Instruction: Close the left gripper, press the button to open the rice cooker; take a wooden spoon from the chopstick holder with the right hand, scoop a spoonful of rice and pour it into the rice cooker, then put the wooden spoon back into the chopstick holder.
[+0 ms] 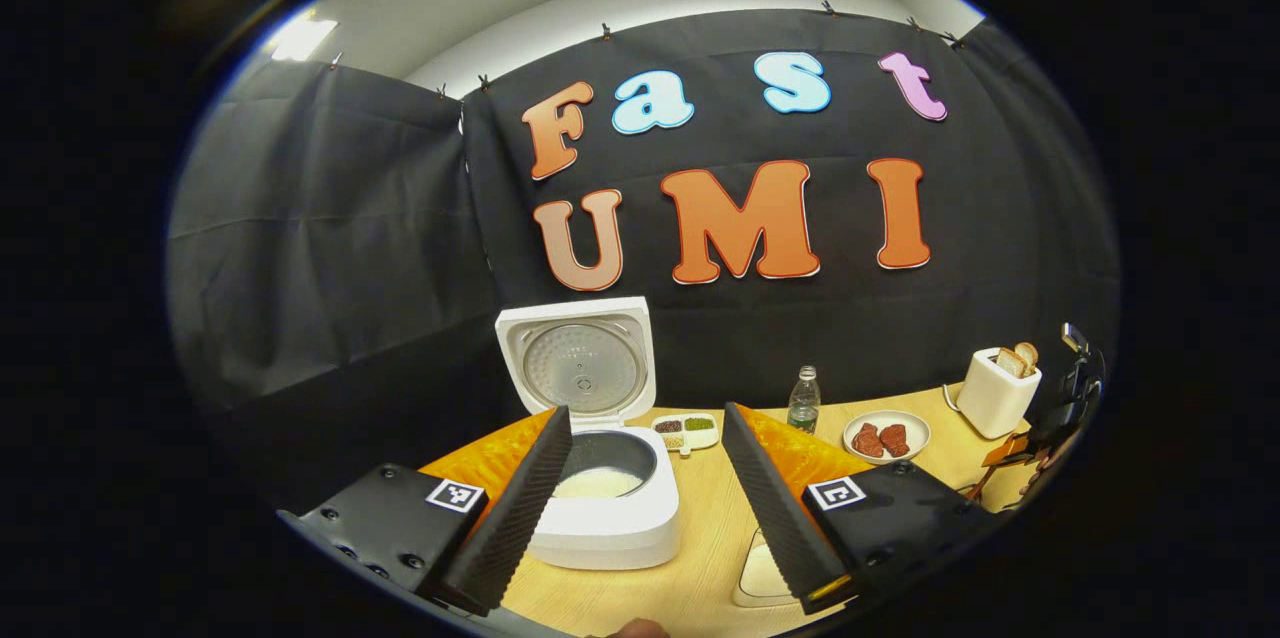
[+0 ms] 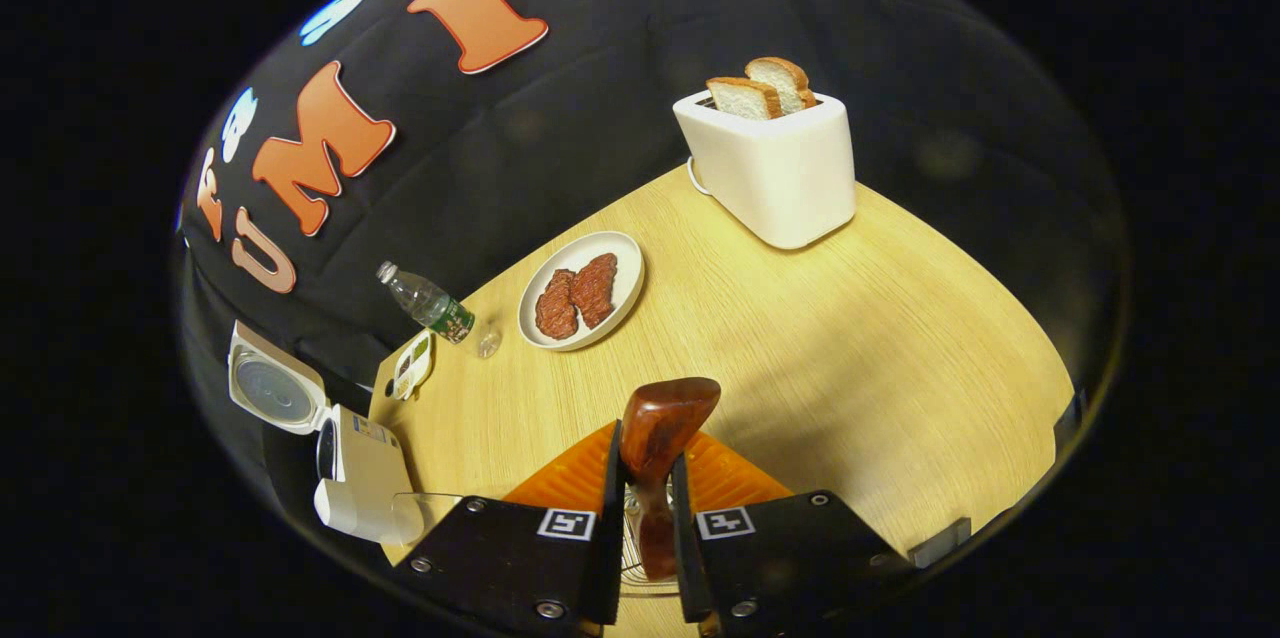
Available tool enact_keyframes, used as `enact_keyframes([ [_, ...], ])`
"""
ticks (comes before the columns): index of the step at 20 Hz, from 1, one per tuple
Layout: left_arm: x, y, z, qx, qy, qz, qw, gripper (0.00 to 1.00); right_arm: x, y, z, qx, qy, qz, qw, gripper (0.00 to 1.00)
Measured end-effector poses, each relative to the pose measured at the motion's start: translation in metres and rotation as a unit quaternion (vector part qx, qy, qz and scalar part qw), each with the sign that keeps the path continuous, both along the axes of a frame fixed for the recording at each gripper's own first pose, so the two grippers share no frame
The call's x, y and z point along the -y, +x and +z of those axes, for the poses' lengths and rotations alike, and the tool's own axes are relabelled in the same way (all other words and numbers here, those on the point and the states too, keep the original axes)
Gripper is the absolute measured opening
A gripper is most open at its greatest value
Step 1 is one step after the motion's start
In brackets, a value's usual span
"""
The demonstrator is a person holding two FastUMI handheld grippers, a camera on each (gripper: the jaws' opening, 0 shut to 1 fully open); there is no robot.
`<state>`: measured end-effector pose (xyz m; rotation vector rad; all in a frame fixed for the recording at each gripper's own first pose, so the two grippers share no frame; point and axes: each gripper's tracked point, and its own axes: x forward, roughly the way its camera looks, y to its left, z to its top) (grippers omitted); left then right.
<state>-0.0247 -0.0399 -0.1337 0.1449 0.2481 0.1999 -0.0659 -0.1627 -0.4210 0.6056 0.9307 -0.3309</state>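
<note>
A light wooden table [image 2: 860, 338] stands in a booth walled with black cloth. In the right gripper view, the right gripper [image 2: 645, 478] pinches the wooden spoon [image 2: 660, 438] by its neck between both fingers, bowl end pointing forward above the table. Beyond it lie a plate of meat [image 2: 582, 290], a water bottle [image 2: 428, 303] and a toaster [image 2: 770, 168] holding bread. In the left gripper view, the left gripper [image 1: 645, 498] has its fingers spread wide, holding nothing. Ahead between them stands the rice cooker [image 1: 610, 508], lid raised, white rice visible inside.
</note>
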Motion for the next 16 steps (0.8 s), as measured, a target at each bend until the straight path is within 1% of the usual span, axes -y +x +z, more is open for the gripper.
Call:
enact_keyframes([
  [3, 0.001, 0.001, 0.000, 0.000, -0.005, -0.007, 1.000, 1.00, 0.000, -0.006, 0.004, 0.023, -0.010, -0.007, 1.000, 0.21],
  [4, 0.000, 0.001, -0.001, -0.001, -0.004, -0.010, 1.000, 0.98, 0.001, -0.007, 0.005, 0.027, -0.016, -0.008, 0.999, 0.22],
  [5, -0.001, 0.003, 0.000, 0.000, -0.002, -0.013, 1.000, 1.00, 0.001, -0.009, 0.007, 0.033, -0.017, -0.012, 0.999, 0.22],
  [8, 0.000, 0.008, 0.002, 0.001, -0.002, -0.024, 1.000, 1.00, -0.005, -0.014, 0.014, 0.048, -0.018, -0.013, 0.999, 0.22],
  [10, -0.002, 0.008, 0.004, 0.004, -0.001, -0.027, 1.000, 1.00, -0.007, -0.021, 0.018, 0.059, -0.026, -0.020, 0.998, 0.17],
  [11, -0.003, 0.009, 0.003, 0.003, -0.002, -0.029, 1.000, 0.98, -0.010, -0.024, 0.022, 0.063, -0.028, -0.019, 0.997, 0.14],
  [12, -0.004, 0.009, 0.001, 0.003, -0.003, -0.031, 0.999, 1.00, -0.013, -0.029, 0.023, 0.059, -0.029, -0.017, 0.998, 0.13],
  [13, -0.006, 0.009, 0.000, 0.002, -0.004, -0.034, 0.999, 1.00, -0.015, -0.032, 0.025, 0.056, -0.030, -0.019, 0.998, 0.13],
  [14, -0.008, 0.009, 0.000, 0.002, -0.005, -0.034, 0.999, 0.98, -0.014, -0.031, 0.027, 0.057, -0.039, -0.026, 0.997, 0.13],
  [15, -0.011, 0.009, 0.001, 0.001, -0.006, -0.035, 0.999, 1.00, -0.012, -0.030, 0.030, 0.058, -0.048, -0.030, 0.997, 0.13],
  [16, -0.015, 0.009, 0.002, 0.002, -0.006, -0.034, 0.999, 1.00, -0.011, -0.027, 0.036, 0.062, -0.054, -0.036, 0.996, 0.13],
])
